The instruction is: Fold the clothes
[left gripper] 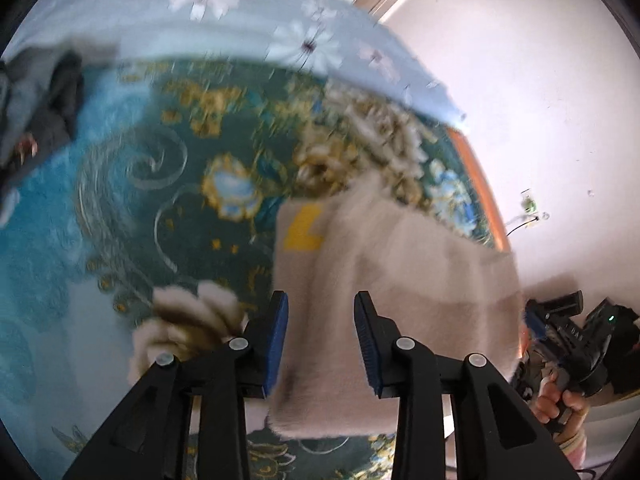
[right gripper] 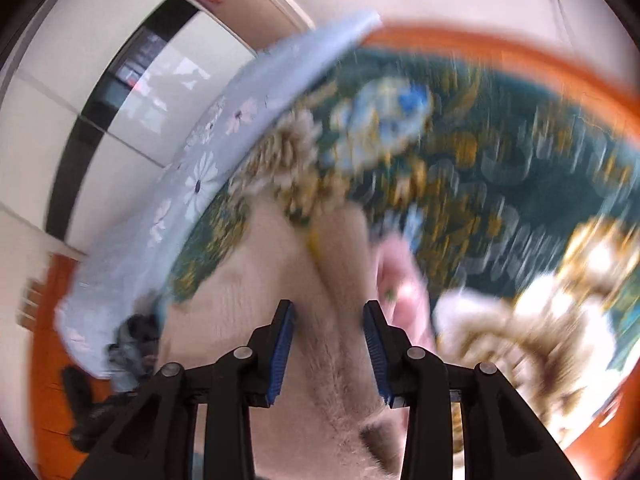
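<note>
Sweater [left gripper: 384,280] is beige, fuzzy and soft, with a yellow letter on it. It lies on the bed blanket [left gripper: 140,184], partly lifted, so it looks light and floppy and will sag and bunch if held in the middle. Best to take it by an edge or corner. The left tool [left gripper: 320,344] has its jaws apart, with fuzzy cloth between them but not pinched. The right tool [right gripper: 330,350] is also spread wide over the sweater. Both views are blurry. Nearby, a pale blue flowered sheet [left gripper: 312,40] covers part of the blanket, and a gray pile of clothes [left gripper: 36,96] sits well apart.
</note>
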Motion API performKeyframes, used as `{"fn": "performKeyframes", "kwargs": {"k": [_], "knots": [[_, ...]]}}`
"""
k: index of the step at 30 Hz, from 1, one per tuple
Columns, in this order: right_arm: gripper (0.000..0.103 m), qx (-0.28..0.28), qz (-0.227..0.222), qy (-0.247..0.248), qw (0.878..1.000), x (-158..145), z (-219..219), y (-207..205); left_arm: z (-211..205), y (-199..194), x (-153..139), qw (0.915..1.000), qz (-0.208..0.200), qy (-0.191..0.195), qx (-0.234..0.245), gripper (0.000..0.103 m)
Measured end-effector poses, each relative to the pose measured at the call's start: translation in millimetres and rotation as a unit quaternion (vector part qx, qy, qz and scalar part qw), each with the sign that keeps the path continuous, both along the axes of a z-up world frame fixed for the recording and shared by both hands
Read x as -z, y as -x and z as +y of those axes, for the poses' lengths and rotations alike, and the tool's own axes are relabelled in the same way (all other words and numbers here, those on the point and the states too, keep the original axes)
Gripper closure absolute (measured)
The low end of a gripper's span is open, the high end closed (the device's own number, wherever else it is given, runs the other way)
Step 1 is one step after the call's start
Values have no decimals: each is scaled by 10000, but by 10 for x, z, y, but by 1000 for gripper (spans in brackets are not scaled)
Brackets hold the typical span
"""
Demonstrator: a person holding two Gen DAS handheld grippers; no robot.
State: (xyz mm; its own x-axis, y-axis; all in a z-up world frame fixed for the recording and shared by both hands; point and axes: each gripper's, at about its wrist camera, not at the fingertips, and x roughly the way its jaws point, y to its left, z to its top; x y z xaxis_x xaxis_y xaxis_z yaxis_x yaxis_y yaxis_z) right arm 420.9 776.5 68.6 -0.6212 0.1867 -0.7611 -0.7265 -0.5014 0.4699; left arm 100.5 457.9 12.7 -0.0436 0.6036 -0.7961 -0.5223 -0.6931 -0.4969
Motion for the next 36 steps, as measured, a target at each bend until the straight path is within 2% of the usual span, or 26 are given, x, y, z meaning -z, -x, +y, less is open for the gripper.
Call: {"fn": "performKeyframes", "kwargs": {"k": [2, 4, 12, 17, 19, 22, 26, 29, 31, 34, 36], "knots": [[64, -164, -28, -479, 9987, -208, -95, 96, 40, -112, -57, 9997, 56, -132, 174, 68], [64, -370, -249, -528, 9976, -136, -129, 195, 81, -227, -110, 9990, 108, -263, 354, 68], [65, -1151, -1098, -699, 9848, 152, -254, 580, 211, -355, 238, 9976, 213, 219, 619, 68], [65, -1041, -1069, -501, 9875, 369, -138, 583, 292, -433, 459, 9952, 278, 528, 780, 68], [65, -997, -1058, -422, 9885, 456, -92, 585, 278, -456, 488, 9953, 281, 524, 762, 68], [65, -994, -1100, -501, 9877, 533, -102, 594, 175, -498, 431, 9970, 365, 283, 625, 68], [65, -787, -1044, -699, 9890, 422, -232, 535, -39, -648, 331, 9971, 611, 97, 449, 68], [64, -817, -634, -939, 9902, 187, -534, 464, -211, -788, 323, 9960, 805, 67, 373, 68], [64, -1052, -347, -1073, 9880, 50, -866, 415, -316, -853, 359, 9957, 871, 75, 301, 68], [64, -1474, -206, -972, 9841, 69, -1368, 381, -417, -870, 454, 9957, 844, 267, 258, 64], [64, -1728, -166, -807, 9815, 139, -1626, 377, -472, -863, 492, 9945, 950, 384, 226, 57]]}}
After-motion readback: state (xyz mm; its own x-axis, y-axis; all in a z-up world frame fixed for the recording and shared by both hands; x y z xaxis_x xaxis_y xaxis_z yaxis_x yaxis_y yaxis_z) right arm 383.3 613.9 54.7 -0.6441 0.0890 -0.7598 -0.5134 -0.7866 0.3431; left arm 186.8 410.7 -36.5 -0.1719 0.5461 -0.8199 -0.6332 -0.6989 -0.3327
